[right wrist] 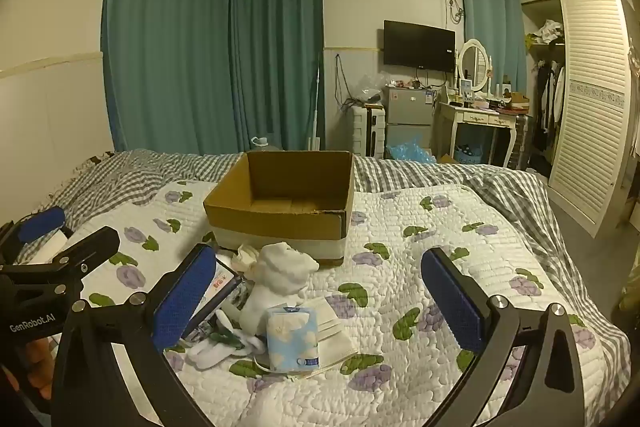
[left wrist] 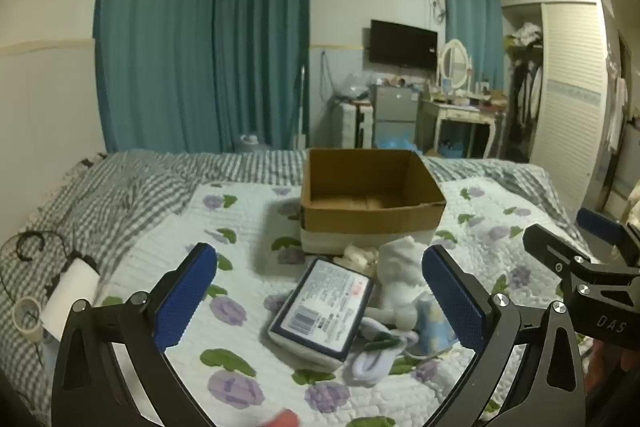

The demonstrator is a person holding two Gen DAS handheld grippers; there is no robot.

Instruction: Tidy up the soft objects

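An open, empty cardboard box [left wrist: 372,203] [right wrist: 282,203] stands on the flowered quilt. In front of it lies a small pile: a blue-and-white wipes pack [left wrist: 322,307] [right wrist: 218,287], a white plush toy [left wrist: 400,275] [right wrist: 280,279], a light-blue tissue pack [left wrist: 434,323] [right wrist: 292,339], white socks [left wrist: 372,359] [right wrist: 212,347] and a white face mask [right wrist: 334,331]. My left gripper [left wrist: 320,307] is open and empty, hovering over the wipes pack. My right gripper [right wrist: 320,303] is open and empty, above the tissue pack and mask; it also shows in the left wrist view [left wrist: 580,247].
The quilt [right wrist: 440,267] lies over a grey checked bedsheet [left wrist: 120,187]. A tape roll [left wrist: 26,311], a white paper roll [left wrist: 70,291] and cables lie at the bed's left. Beyond the bed are teal curtains, a small fridge [right wrist: 408,115], a dressing table and a wardrobe [right wrist: 588,99].
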